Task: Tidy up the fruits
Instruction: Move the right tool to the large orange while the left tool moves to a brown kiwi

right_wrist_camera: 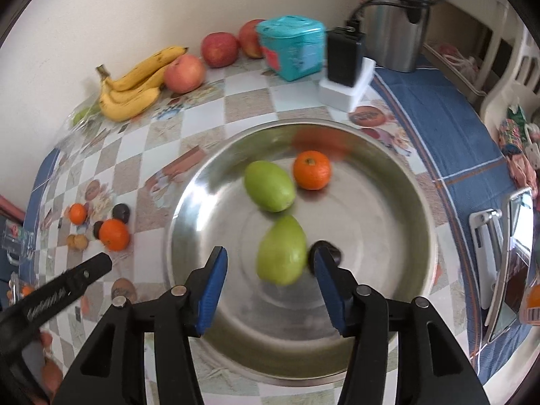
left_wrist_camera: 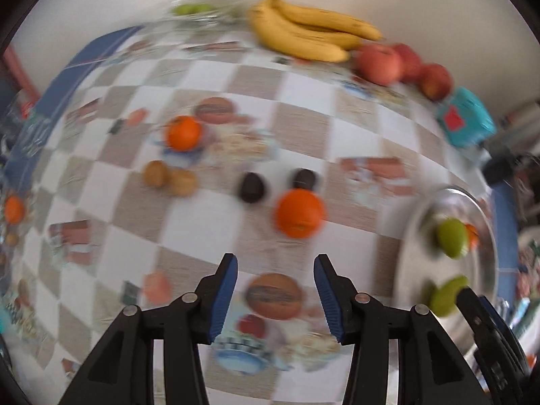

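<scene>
Two pears [right_wrist_camera: 280, 249], a tangerine [right_wrist_camera: 311, 170], perhaps a plum [right_wrist_camera: 332, 253] in the basin [right_wrist_camera: 398, 209].

Two green fruits [right_wrist_camera: 270, 185], orange [right_wrist_camera: 311, 170] in bowl [right_wrist_camera: 388, 175]

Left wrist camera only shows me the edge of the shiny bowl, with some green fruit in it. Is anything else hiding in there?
Observer: Yes. A small dark fruit lies in the bowl, beside the nearer green fruit.
Operator: Is the other gripper holding something?
Observer: No. The right gripper is open over the bowl and grips nothing.
Operator: What's behind the blue box?
Observer: A black charger stands on a white block beside it.
</scene>
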`<state>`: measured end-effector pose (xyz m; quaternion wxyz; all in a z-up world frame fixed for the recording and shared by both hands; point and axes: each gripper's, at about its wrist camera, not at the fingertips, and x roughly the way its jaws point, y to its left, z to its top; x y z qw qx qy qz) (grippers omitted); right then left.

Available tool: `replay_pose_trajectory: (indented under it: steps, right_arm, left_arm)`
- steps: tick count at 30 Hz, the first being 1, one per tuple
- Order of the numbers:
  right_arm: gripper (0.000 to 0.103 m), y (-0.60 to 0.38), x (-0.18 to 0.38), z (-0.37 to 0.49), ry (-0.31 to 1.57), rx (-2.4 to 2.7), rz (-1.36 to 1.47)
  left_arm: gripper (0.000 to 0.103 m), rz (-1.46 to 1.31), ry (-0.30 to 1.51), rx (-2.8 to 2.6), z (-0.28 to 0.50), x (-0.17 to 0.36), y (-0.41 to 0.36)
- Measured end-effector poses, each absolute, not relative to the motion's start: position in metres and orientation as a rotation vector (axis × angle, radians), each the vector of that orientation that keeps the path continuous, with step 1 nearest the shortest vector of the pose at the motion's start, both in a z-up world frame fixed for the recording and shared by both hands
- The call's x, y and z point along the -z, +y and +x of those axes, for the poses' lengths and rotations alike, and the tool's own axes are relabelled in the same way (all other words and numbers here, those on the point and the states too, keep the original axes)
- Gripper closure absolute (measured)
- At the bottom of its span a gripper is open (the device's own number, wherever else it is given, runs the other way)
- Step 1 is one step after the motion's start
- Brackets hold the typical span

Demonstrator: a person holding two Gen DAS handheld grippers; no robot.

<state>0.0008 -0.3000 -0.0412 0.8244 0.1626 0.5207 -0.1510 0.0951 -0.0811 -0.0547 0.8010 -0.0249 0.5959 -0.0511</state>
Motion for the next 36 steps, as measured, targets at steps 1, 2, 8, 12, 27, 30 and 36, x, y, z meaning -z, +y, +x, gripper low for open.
replay_pose_trajectory:
  steps: [1, 2, 8, 12, 27, 30, 36]
  right_arm:
    - [0.048, -0.296, 0.04, 0.002, 1.106, 0.308, 0.344]
    - [0.048, -0.292, 0.039, 0.004, 1.105, 0.297, 0.343]
    - [0.048, -0.273, 0.033, 0.013, 1.098, 0.246, 0.332]
    - [0.028, -0.261, 0.032, 0.019, 1.102, 0.236, 0.293]
    - [0.004, -0.248, 0.033, 0.03, 1.073, 0.221, 0.3]
    - [0.004, -0.24, 0.036, 0.034, 1.071, 0.212, 0.286]
    - [0.004, -0.225, 0.044, 0.044, 1.076, 0.14, 0.314]
  left_arm:
    - [0.052, -0.056, 1.275, 0.094, 0.096, 0.054, -0.075]
    - [0.052, -0.057, 1.27, 0.078, 0.097, 0.054, -0.07]
    - [0.035, -0.087, 1.245, 0.017, 0.102, 0.05, -0.045]
    - [0.017, -0.083, 1.245, -0.025, 0.104, 0.054, -0.038]
    - [0.0, -0.109, 1.229, -0.089, 0.108, 0.062, -0.015]
    - [0.0, -0.111, 1.213, -0.085, 0.11, 0.06, -0.009]
    - [0.0, -0.12, 1.182, -0.055, 0.118, 0.055, 0.002]
